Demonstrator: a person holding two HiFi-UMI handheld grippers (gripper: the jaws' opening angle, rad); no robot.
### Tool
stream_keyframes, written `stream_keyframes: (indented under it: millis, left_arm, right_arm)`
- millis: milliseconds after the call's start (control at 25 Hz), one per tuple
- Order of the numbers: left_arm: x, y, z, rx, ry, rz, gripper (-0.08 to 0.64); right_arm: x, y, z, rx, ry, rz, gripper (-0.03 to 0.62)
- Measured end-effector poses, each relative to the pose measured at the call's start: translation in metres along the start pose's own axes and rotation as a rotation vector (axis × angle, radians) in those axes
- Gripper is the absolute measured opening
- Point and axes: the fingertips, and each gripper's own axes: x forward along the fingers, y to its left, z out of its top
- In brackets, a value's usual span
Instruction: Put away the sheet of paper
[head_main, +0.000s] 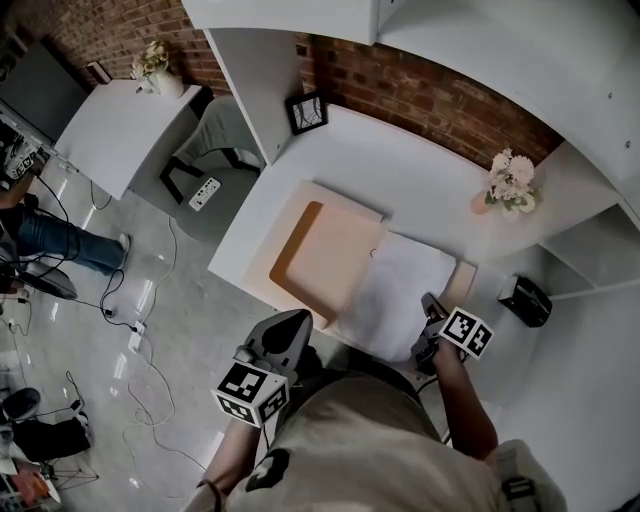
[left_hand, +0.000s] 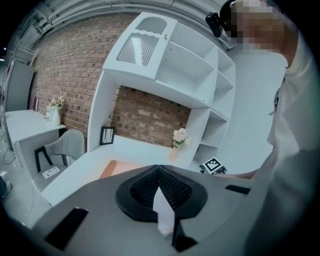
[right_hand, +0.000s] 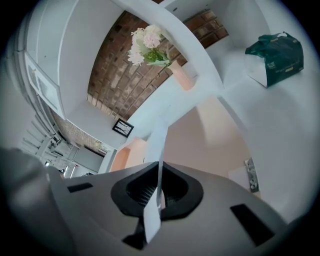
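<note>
**Head view.** Right gripper (head_main: 431, 308): closed on the near right edge of the sheet of paper (head_main: 405, 280). The sheet lies mostly flat on the right half of an open peach folder (head_main: 325, 250) on the white desk (head_main: 400, 160). The bare forearm reaches forward over the desk's front edge. An edge pinch probably serves to lift the sheet clear without creasing it. Left gripper (head_main: 295, 325): held low, just beside the folder's near left corner, apart from the sheet, likely in reserve.

**Left gripper view.** Left gripper (left_hand: 158, 170): jaws together, with nothing reaching past the tips. It points level across the desk toward the shelves.

**Right gripper view.** Right gripper (right_hand: 159, 172): jaws clamped on the sheet (right_hand: 162, 135), seen edge-on and rising from the tips. The gripper is rolled sideways over the folder (right_hand: 215, 135).
</note>
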Motion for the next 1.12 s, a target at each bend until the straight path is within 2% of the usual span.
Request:
stream_keyframes:
  millis: [80, 240, 560, 800, 1120]
  left_arm:
    - [0.005, -0.009, -0.002, -0.027, -0.001, -0.021, 0.015]
    - [0.019, -0.025, -0.004, -0.025, -0.002, -0.039, 0.015]
    - [0.037, -0.046, -0.011, -0.024, 0.018, -0.031, 0.015]
    - [0.028, -0.037, -0.009, -0.022, 0.002, 0.048, 0.015]
    - [0.027, -0.032, -0.005, -0.034, -0.008, 0.098, 0.015]
  right_arm:
    - [0.003, -0.008, 0.0, 0.014, 0.006, -0.011, 0.028]
    - [0.009, -0.022, 0.002, 0.052, 0.004, -0.023, 0.028]
    - [0.022, -0.028, -0.002, 0.084, 0.025, 0.005, 0.028]
    - [0.035, -0.013, -0.008, 0.054, 0.056, 0.045, 0.028]
    - [0.046, -0.005, -0.005, 0.034, 0.084, 0.063, 0.028]
